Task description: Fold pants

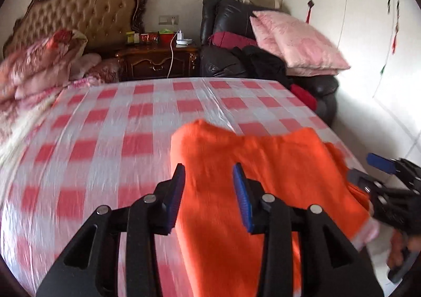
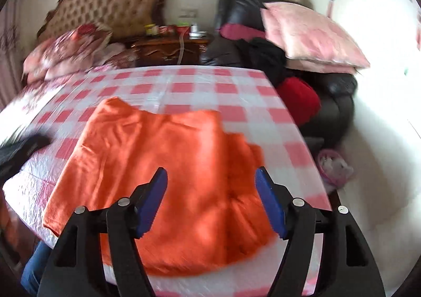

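The orange pants (image 1: 263, 173) lie folded on the red and white checked cover of the bed (image 1: 110, 144), near its front right corner. My left gripper (image 1: 208, 184) is open and empty, hovering over the left edge of the pants. In the left wrist view my right gripper (image 1: 368, 168) shows at the far right, open, by the right edge of the pants. In the right wrist view the pants (image 2: 163, 170) spread below my right gripper (image 2: 210, 186), which is open and empty above them. The left gripper shows there only as a dark blur at the left edge.
A pile of pink floral bedding (image 1: 39, 65) lies at the bed's far left by the tufted headboard (image 1: 86, 13). A wooden nightstand (image 1: 158, 57) and a black leather chair (image 1: 231, 34) with pink pillows (image 1: 297, 39) stand behind the bed. White wardrobe doors (image 1: 368, 21) are on the right.
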### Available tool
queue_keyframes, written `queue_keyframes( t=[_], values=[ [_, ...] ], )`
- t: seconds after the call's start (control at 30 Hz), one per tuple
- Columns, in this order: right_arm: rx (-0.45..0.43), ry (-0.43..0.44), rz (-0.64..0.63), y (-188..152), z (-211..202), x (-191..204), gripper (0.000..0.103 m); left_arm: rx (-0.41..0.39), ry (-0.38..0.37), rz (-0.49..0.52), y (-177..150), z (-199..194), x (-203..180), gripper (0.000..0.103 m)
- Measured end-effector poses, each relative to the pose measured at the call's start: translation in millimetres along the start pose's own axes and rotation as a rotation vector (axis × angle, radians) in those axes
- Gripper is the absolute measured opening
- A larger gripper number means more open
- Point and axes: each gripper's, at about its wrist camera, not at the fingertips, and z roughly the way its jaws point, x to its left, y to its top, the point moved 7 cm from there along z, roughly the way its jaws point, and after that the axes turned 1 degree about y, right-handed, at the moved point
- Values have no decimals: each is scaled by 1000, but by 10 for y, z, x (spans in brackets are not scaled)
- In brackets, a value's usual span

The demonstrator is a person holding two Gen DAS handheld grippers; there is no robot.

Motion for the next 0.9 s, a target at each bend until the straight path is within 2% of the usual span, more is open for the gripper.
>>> queue_keyframes(
  t=[0.03,0.07,0.1,0.2,0.23,0.3,0.33,0.4,0.47,0.57,0.6,0.67,0.73,0.77,0.8,0.9],
  values=[
    [11,7,-3,86,92,26,67,23,-2,8,80,157,-12,34],
    [43,3,-5,180,254,33,67,68,-22,9,144,340,-29,26],
    [73,-7,-5,216,381,17,67,87,-26,15,195,450,-51,24],
    [168,-36,-11,232,801,-66,67,151,-39,91,230,776,-168,24],
    [212,-60,-22,192,963,-114,66,188,-9,112,194,914,-148,24],
    [238,-58,-28,126,1115,-154,67,218,48,100,156,1138,-42,24],
    [227,-64,-42,129,1124,-150,69,220,44,84,151,1170,-13,24],
    [218,-75,-35,138,1037,-148,68,193,23,50,178,1079,-14,24],
    [139,-63,-3,187,748,-152,70,135,-12,19,196,794,-56,24],
    [95,-39,-18,88,408,-68,70,107,-14,-12,-9,355,-102,27],
    [93,-37,-37,-2,319,-28,70,116,-16,-26,-145,235,-106,27],
    [109,-56,-45,-161,252,-9,70,154,28,-48,-399,119,-92,27],
    [152,-72,-51,-361,288,-13,70,230,45,-21,-676,160,-168,29],
    [177,-83,-56,-449,336,-21,70,248,55,-5,-756,176,-201,35],
    [206,-93,-56,-556,397,-36,71,252,72,0,-801,198,-200,39],
    [177,-86,-9,-572,307,-94,71,206,86,10,-749,59,-207,41]
  ],
)
